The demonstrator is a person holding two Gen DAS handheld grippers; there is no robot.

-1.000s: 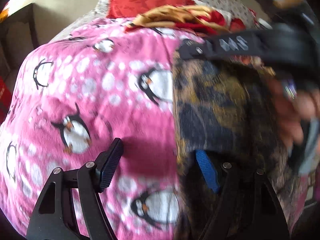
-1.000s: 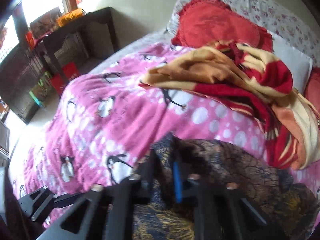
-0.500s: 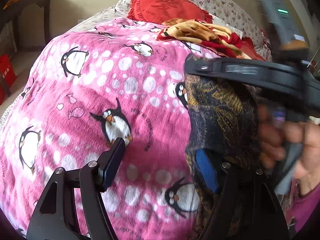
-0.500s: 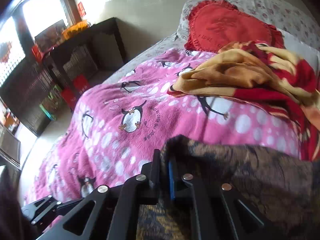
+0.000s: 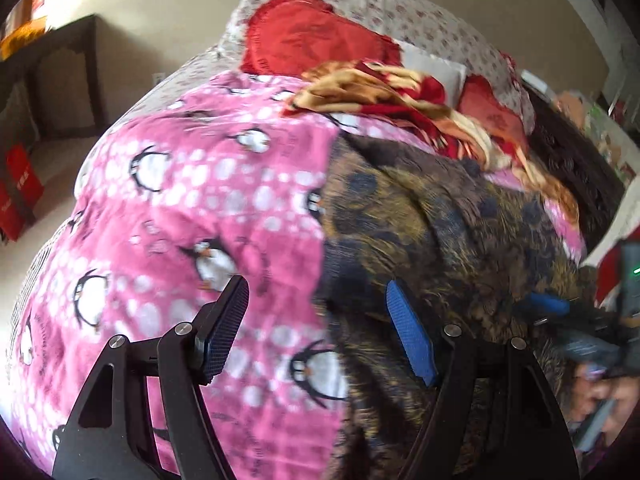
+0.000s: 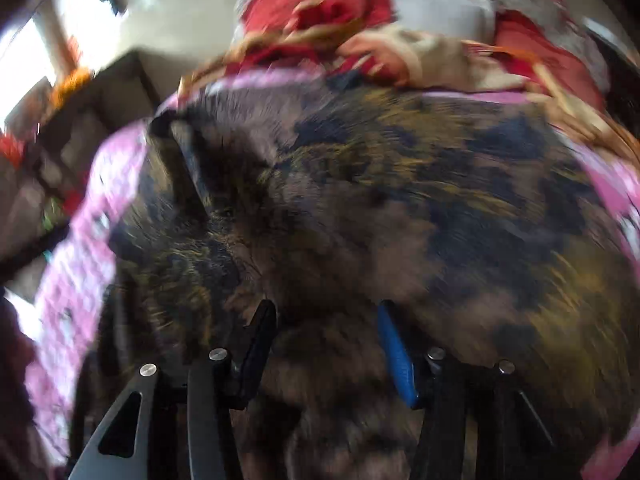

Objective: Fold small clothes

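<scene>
A dark brown and navy patterned garment (image 5: 448,232) lies on the pink penguin blanket (image 5: 200,200) of a bed. My left gripper (image 5: 316,320) is open over the garment's left edge, one finger above the blanket, the other above the cloth. In the blurred right wrist view the garment (image 6: 380,208) fills the frame and my right gripper (image 6: 326,344) is open and empty just above it. The right gripper also shows at the right edge of the left wrist view (image 5: 560,312).
A red and yellow blanket (image 5: 400,100) is bunched behind the garment. A red heart pillow (image 5: 304,40) and floral pillows sit at the headboard. A dark table (image 5: 52,64) and a red bag (image 5: 20,184) stand off the bed's left side.
My right gripper has let go of the garment edge, opened and moved right and down. The garment now lies spread flat. My left gripper stays open at its left edge.
</scene>
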